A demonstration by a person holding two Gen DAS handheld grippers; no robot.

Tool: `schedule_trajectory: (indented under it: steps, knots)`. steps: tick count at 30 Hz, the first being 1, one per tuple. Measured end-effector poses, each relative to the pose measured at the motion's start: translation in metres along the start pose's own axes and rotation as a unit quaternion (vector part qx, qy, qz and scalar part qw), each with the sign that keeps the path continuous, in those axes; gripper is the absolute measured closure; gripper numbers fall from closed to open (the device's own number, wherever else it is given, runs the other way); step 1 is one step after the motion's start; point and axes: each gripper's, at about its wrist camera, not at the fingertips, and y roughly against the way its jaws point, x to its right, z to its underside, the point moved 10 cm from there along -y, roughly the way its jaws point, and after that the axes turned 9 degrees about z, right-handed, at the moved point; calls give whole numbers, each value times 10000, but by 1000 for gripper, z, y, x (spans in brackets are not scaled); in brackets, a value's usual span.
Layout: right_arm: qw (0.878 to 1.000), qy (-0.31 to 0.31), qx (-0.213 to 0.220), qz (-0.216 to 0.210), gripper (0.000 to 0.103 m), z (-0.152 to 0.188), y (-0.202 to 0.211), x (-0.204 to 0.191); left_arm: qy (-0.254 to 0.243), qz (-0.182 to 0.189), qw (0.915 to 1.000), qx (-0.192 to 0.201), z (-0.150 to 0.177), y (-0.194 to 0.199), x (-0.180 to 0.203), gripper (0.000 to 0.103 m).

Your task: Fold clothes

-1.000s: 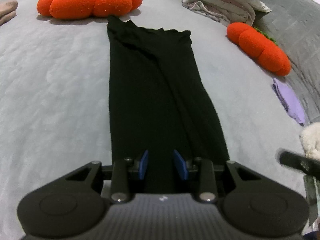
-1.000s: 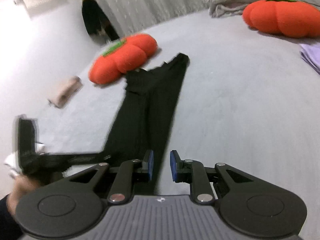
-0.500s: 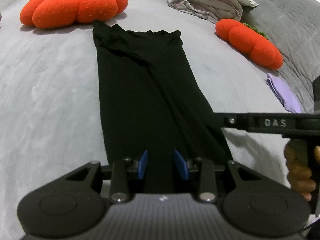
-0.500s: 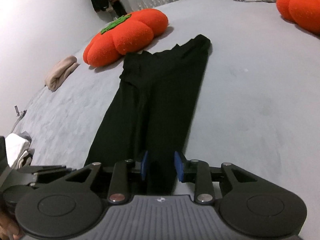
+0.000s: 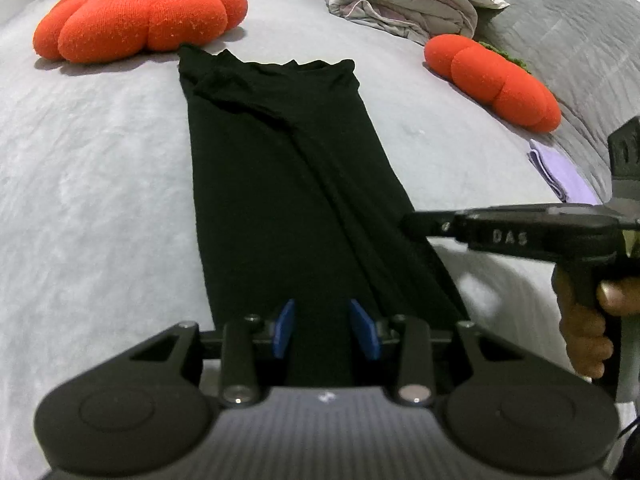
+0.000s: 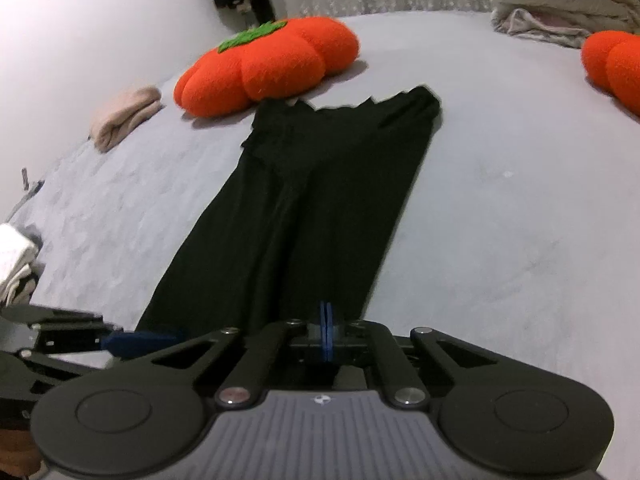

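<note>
Gripping the near hem: right gripper (image 6: 325, 334) has its fingers pressed together at the garment (image 6: 316, 200) edge, likely pinching cloth, though the bite itself is hidden. Left gripper (image 5: 325, 330) sits over the hem's other side with fingers apart, nothing held. Garment lies long and flat on the bed (image 5: 100, 180), far end by the big pumpkin cushion (image 5: 140, 10). Risks: a thin one-layer bite slips on lift; lifting before left closes skews the fold; loose creases up top bunch when dragged; the far end could snag the cushion.
</note>
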Motion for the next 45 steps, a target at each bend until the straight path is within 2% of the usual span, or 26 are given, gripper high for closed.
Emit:
schedule_trajectory:
  steps: [3, 5, 8, 11, 17, 21, 23, 31, 35, 38, 40, 42, 45]
  knots:
    - [9998, -174, 46, -56, 99, -5, 4, 6, -2, 38, 10000, -13, 1, 1, 0, 70]
    - [9993, -310, -130, -178, 98, -1, -1, 8, -7, 52, 10000, -19, 1, 2, 0, 70]
    - [9979, -508, -262, -313, 83, 1, -7, 11, -41, 51, 10000, -21, 1, 1, 1, 70]
    - [9976, -576, -197, -332, 78, -1, -8, 10, -74, 44, 10000, -15, 2, 1, 2, 69]
    - [9999, -145, -91, -16, 81, 2, -14, 3, -187, -9, 9998, -7, 4, 0, 5, 67]
    - [9997, 64, -23, 215, 100, 3, -15, 4, -212, -14, 9998, -6, 3, 0, 5, 67]
    - [9993, 116, 52, 341, 100, 1, -13, 6, -218, -10, 9998, -5, 3, 0, 5, 67]
    - [9937, 223, 471, 994, 100, -16, 5, 19, -239, -3, 9997, -16, 3, 1, 5, 67]
    - [9913, 299, 372, 1226, 100, -9, -8, 18, -273, -15, 9996, -13, 4, 1, 6, 67]
    - [9943, 133, 286, 1023, 100, -7, -11, 17, -312, 18, 9995, -40, 6, 2, 8, 67]
    - [9942, 193, 234, 1034, 96, -6, -7, 16, -305, 66, 9995, -63, 6, 4, 7, 67]
    - [9931, 317, 404, 1055, 84, -10, 9, 12, -239, 140, 9996, -96, 7, 8, 7, 67]
    - [9935, 567, 633, 759, 82, -7, 38, -5, -221, 246, 9994, -141, 12, 15, 8, 66]
